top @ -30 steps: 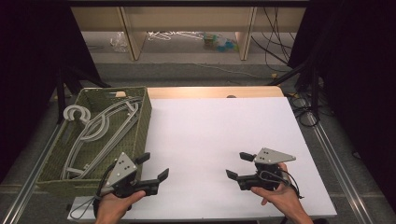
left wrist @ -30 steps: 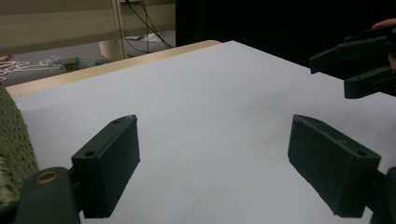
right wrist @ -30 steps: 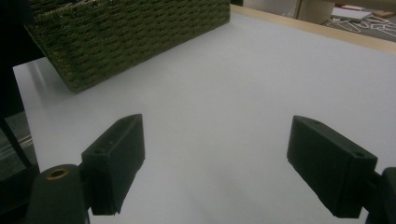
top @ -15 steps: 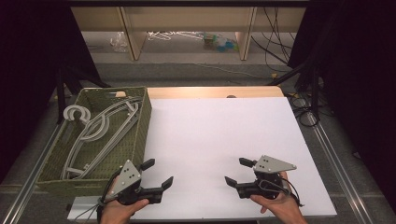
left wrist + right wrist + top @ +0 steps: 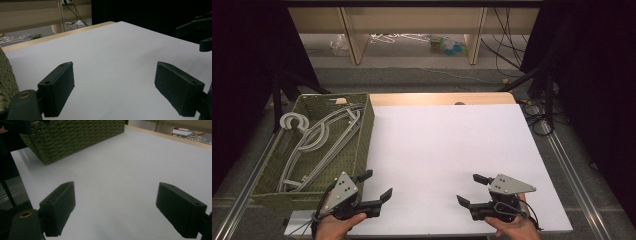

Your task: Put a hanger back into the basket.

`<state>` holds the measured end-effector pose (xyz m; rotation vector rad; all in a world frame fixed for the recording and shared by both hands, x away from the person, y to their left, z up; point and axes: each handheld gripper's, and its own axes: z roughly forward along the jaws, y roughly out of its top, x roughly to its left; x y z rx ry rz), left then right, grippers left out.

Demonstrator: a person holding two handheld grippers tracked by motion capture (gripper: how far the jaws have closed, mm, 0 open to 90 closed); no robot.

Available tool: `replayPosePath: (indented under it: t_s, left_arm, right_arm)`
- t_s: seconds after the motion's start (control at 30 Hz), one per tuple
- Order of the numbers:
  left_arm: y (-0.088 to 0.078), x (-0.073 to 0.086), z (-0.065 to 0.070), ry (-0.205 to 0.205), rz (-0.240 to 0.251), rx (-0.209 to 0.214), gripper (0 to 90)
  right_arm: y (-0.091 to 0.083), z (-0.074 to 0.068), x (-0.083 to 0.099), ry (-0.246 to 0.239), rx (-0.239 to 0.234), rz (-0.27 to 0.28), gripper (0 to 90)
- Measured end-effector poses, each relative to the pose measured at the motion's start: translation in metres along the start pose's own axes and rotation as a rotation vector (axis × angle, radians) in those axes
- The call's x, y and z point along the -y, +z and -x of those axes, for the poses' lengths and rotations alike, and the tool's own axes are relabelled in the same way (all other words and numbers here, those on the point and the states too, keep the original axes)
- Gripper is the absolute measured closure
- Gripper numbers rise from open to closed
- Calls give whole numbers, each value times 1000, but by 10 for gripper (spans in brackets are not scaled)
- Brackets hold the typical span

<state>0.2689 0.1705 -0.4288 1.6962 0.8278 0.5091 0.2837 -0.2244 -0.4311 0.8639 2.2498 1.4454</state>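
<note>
Hovering near table [image 5: 452,145] front edge: left gripper [image 5: 375,186], right gripper [image 5: 471,189].

No readable writing anywhere.

The woven green basket [image 5: 362,135] at the white tabletop's [image 5: 447,150] left edge, the grey plastic hangers [image 5: 319,140] lying in it, and the grey three-cornered plates on both black grippers carry no legible label, brand, number or sign.

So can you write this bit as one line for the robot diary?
left gripper: open, empty | right gripper: open, empty | grey plastic hangers: in green woven basket | white table top: bare
</note>
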Motion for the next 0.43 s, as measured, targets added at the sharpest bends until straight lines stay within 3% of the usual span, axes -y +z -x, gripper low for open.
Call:
replayPosePath:
  t_s: [0.1, 0.17, 0.2, 0.23, 0.43]
  left_arm:
    - [0, -1, -2, 33, -4, 9, 160]
    - [2, 0, -2, 22, -5, 16, 160]
    - [1, 0, -1, 22, -11, 14, 160]
    - [1, 0, -2, 48, -13, 17, 160]
    - [1, 0, -2, 27, -10, 14, 160]
  right_arm:
    - [1, 0, 0, -4, -16, -3, 168]
    - [2, -2, 0, 6, -38, -11, 167]
    - [2, -3, 0, -1, -25, -12, 168]
    - [2, -3, -1, -1, -24, -10, 167]
    - [3, -2, 0, -12, -22, -9, 168]
